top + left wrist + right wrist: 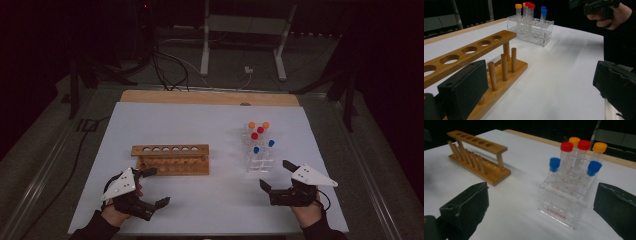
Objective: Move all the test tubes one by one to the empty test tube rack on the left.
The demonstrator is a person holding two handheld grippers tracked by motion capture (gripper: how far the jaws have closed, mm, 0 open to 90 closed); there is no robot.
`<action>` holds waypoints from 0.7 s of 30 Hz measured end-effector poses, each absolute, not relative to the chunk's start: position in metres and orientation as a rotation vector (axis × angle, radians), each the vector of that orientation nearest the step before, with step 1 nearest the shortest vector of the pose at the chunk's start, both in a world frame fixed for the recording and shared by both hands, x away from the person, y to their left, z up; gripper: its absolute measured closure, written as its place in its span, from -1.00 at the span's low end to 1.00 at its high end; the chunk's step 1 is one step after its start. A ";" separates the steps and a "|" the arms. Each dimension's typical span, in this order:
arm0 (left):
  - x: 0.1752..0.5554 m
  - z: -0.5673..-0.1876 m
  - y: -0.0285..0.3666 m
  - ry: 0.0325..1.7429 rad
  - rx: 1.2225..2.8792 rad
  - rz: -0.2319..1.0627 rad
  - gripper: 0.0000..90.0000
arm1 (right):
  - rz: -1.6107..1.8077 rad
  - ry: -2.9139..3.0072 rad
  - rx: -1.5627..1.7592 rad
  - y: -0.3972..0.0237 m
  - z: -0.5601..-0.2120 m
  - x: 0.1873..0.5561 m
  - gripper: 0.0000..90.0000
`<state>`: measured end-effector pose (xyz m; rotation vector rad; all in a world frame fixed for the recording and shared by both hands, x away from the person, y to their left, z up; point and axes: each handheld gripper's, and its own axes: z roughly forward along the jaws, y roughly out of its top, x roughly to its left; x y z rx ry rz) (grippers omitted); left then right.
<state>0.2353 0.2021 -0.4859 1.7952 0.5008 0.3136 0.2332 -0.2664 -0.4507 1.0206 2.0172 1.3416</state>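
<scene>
Sitting near my right claw [278, 175], the clear plastic rack [260, 161] holds six capped tubes [567, 160], two orange, two red, two blue, on the right half of the white worktop [210, 200]. I've got that claw's jaws wide apart, empty, just beside the rack's near corner. My left claw [157, 186] hovers at the near left end of the empty wooden test-tube rack [171, 158], jaws apart too, gripping nothing.

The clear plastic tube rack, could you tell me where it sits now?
In the high view, the clear plastic tube rack stands right of the wooden tube rack, just beyond the right tool.
</scene>
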 end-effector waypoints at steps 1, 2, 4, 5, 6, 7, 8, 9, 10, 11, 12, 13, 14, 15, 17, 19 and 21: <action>0.235 -0.486 0.202 0.500 1.797 0.312 -0.99 | 1.341 2.014 1.021 -0.266 -0.450 0.234 -1.00; 0.235 -0.486 0.202 0.499 1.800 0.313 -0.99 | 1.340 2.010 1.020 -0.266 -0.448 0.235 -1.00; 0.235 -0.486 0.202 0.498 1.798 0.311 -0.99 | 1.343 1.999 1.018 -0.264 -0.446 0.236 -0.98; 0.235 -0.486 0.202 0.497 1.798 0.311 -0.99 | 1.343 1.999 1.018 -0.264 -0.446 0.236 -0.98; 0.235 -0.486 0.202 0.496 1.798 0.310 -0.99 | 1.343 1.994 1.017 -0.263 -0.444 0.237 -0.98; 0.235 -0.486 0.202 0.495 1.800 0.310 -0.99 | 1.344 1.989 1.012 -0.261 -0.442 0.238 -0.98; 0.235 -0.486 0.202 0.495 1.799 0.309 -0.99 | 1.339 1.987 1.013 -0.260 -0.442 0.239 -0.98; 0.235 -0.486 0.202 0.496 1.798 0.310 -0.99 | 1.339 1.983 1.015 -0.259 -0.441 0.241 -0.98; 0.235 -0.486 0.202 0.496 1.796 0.311 -0.99 | 1.339 1.983 1.015 -0.259 -0.441 0.241 -0.98; 0.235 -0.486 0.202 0.495 1.796 0.311 -0.99 | 1.347 1.981 1.022 -0.257 -0.441 0.243 -0.98; 0.235 -0.486 0.202 0.494 1.796 0.310 -0.99 | 1.344 1.978 1.022 -0.256 -0.442 0.245 -0.98; 0.235 -0.486 0.202 0.493 1.798 0.310 -0.99 | 1.343 1.979 1.026 -0.254 -0.442 0.246 -0.98; 0.235 -0.486 0.202 0.492 1.797 0.309 -0.99 | 1.341 1.981 1.027 -0.253 -0.443 0.248 -0.98; 0.235 -0.486 0.202 0.492 1.797 0.309 -0.99 | 1.339 1.981 1.027 -0.251 -0.443 0.249 -0.98; 0.235 -0.486 0.202 0.490 1.797 0.308 -0.99 | 1.331 1.983 1.026 -0.248 -0.445 0.252 -0.98; 0.235 -0.486 0.202 0.490 1.799 0.308 -0.99 | 1.330 1.981 1.037 -0.245 -0.447 0.256 -0.98; 0.235 -0.486 0.202 0.490 1.796 0.308 -0.99 | 1.329 1.979 1.050 -0.243 -0.449 0.260 -0.98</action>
